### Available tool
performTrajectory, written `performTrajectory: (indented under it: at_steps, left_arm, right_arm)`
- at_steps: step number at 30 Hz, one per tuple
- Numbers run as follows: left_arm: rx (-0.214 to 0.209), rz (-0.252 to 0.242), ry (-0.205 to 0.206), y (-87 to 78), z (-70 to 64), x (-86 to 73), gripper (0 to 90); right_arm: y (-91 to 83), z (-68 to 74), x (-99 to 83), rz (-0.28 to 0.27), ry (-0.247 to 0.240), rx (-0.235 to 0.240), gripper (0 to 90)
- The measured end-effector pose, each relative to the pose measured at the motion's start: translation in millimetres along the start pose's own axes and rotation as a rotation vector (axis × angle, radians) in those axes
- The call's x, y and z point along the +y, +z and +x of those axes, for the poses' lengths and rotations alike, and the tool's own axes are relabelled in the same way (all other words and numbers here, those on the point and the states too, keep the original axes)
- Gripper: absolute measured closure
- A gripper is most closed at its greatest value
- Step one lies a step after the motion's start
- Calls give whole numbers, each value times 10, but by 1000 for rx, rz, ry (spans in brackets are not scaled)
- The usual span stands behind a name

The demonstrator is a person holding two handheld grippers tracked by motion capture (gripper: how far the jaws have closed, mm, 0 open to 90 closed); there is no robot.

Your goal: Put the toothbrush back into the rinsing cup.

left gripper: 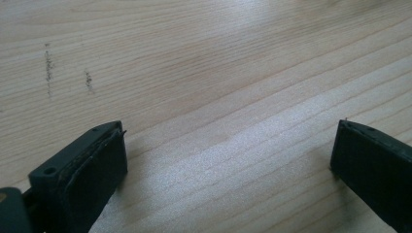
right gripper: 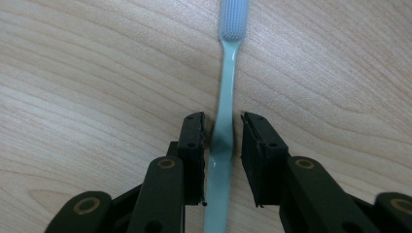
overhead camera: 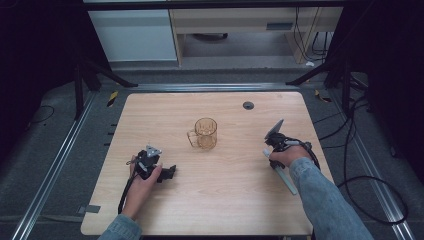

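Denim sleeves come in at the near edge of the table (overhead camera: 150, 210), one forearm on each side, each hand carrying its tongs. Under the person's right hand (overhead camera: 286, 156), the right gripper (right gripper: 222, 127) straddles a pale blue-green toothbrush (right gripper: 226, 87) that lies flat on the wood. Along that gripper's own jaws, the handle runs straight up the middle of the gap, the bristled head well ahead of the tips and the tail of the handle passing back beneath the tongs. The jaws stand narrow, close on either side of the handle; a thin sliver of wood shows on each side, so I cannot say they are pressing it. From above, the lower end of the handle sticks out behind that hand, toward the person.

Over on the other side, the left gripper (left gripper: 228, 150) rests low over bare wood, its jaws spread wide with nothing between them, just grain and a couple of faint dark scuffs ahead of the left jaw. The left hand (overhead camera: 145, 182) wraps its grip, with the cable trailing back toward the table's near edge.

Between the two tongs and a little farther from the person stands an amber glass mug (overhead camera: 204, 134), upright, well apart from both.
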State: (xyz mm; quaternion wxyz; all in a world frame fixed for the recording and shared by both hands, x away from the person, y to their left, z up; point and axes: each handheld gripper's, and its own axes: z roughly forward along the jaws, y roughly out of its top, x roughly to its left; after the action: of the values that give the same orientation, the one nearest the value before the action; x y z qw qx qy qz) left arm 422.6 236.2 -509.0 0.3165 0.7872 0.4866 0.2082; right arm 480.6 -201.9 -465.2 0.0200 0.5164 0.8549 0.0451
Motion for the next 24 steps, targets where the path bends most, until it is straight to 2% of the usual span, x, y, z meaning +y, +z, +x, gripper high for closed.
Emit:
performTrajectory:
  at_steps: [24]
  left_arm:
    - [0, -1, 2, 1, 1, 0, 0]
  right_arm:
    - [21, 8, 3, 33, 11, -7, 724]
